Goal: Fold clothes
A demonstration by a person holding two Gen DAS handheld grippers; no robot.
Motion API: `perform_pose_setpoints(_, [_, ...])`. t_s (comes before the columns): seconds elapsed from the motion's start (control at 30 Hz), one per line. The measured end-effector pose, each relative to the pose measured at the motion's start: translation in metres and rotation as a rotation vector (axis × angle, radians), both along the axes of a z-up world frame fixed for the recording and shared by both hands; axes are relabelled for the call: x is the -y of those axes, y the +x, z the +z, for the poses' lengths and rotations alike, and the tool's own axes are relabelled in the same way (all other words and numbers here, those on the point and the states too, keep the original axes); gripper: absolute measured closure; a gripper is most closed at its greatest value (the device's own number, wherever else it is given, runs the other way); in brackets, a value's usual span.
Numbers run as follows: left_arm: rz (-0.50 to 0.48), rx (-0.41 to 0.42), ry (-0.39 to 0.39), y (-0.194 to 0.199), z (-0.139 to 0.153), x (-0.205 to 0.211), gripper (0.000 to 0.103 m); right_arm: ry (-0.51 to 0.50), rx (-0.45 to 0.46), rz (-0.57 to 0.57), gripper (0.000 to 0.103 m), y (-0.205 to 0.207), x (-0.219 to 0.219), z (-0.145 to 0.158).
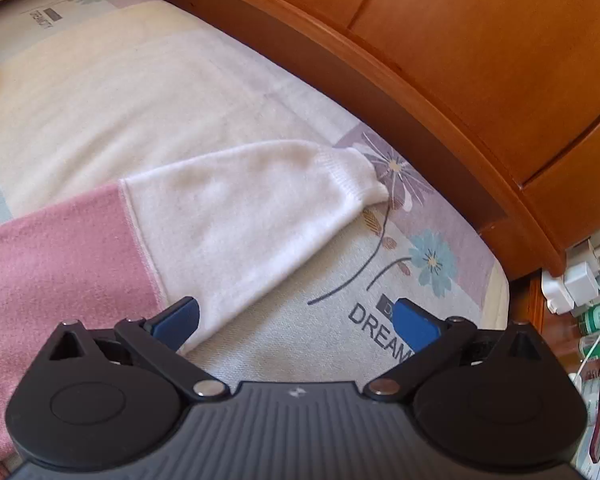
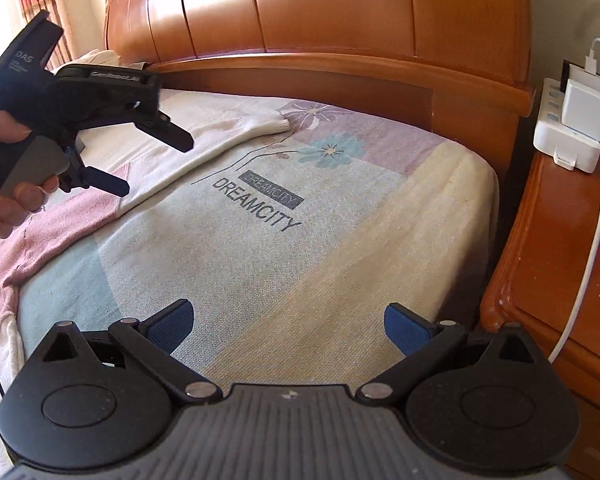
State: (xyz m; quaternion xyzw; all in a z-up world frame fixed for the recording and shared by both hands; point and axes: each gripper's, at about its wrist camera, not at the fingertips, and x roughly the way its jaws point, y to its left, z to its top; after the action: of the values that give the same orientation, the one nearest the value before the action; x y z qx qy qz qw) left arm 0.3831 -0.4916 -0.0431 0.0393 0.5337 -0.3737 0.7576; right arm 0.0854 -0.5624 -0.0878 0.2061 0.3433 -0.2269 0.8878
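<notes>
Left gripper (image 1: 296, 322) fingers wide, above sweater (image 1: 228, 208) sleeve; right gripper (image 2: 288, 326) fingers wide, clear of it.

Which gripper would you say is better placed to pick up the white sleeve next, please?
Probably the left gripper: it hangs open right above the white sleeve. The right gripper, also open, faces bare bedsheet.

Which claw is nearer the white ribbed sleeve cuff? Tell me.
Left. The left claw hovers open over the white sleeve leading to the white ribbed sleeve cuff; the right claw sits open farther back over bare bedsheet.
</notes>
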Motion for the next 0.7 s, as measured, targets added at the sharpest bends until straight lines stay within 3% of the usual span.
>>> perform_pose_setpoints(0.27, [0.011,-0.081,0.023,0.008,-0.023,-0.013,0.001,0.019,0.019,0.022,0.000,0.006,-0.003,0.002])
perform_pose_setpoints(0.4, [0.055,-0.013,0.027,0.006,-0.012,-0.039,0.001,0.034,0.034,0.070,0.000,0.012,-0.011,0.004])
perform_pose_setpoints(0.47, [0.068,-0.019,0.035,0.005,-0.014,-0.050,0.001,0.040,0.034,0.094,0.000,0.015,-0.016,0.003])
perform_pose_setpoints(0.63, [0.084,-0.071,0.036,0.001,-0.020,-0.075,0.001,0.113,0.096,0.268,0.000,0.024,-0.042,0.009])
perform_pose_setpoints(0.7, [0.090,-0.037,0.011,0.000,-0.005,-0.088,0.001,0.133,0.131,0.343,0.000,0.030,-0.057,0.012])
